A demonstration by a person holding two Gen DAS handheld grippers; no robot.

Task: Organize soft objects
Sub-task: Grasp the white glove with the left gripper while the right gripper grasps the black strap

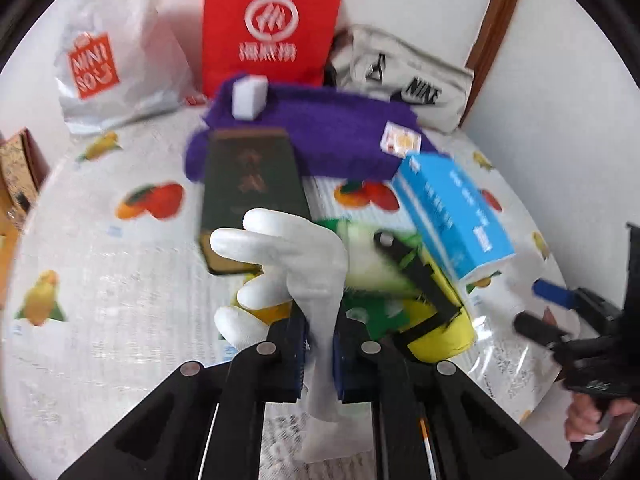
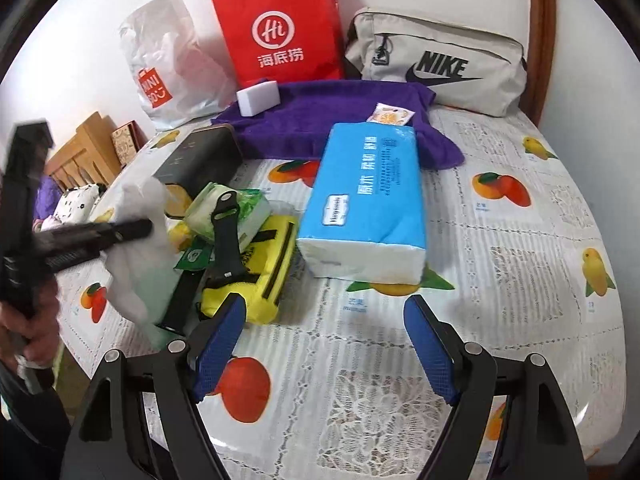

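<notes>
My left gripper (image 1: 320, 356) is shut on a white glove (image 1: 296, 256), pinched near its cuff and held above the table; the glove shows blurred in the right wrist view (image 2: 138, 264). Below it lie a yellow pouch (image 1: 436, 320) with black straps, a green-and-white packet (image 1: 372, 260) and a dark box (image 1: 250, 192). A blue tissue pack (image 2: 368, 200) lies mid-table. A purple towel (image 2: 332, 116) lies behind, with a white sponge (image 2: 258, 98) on it. My right gripper (image 2: 324, 344) is open and empty, in front of the tissue pack.
A red paper bag (image 2: 280, 28), a white Miniso bag (image 2: 164, 64) and a grey Nike bag (image 2: 436, 60) stand along the wall. A small orange sachet (image 2: 390, 115) lies on the towel. The fruit-print tablecloth (image 2: 500, 280) covers the table. Wooden furniture (image 2: 84, 148) stands left.
</notes>
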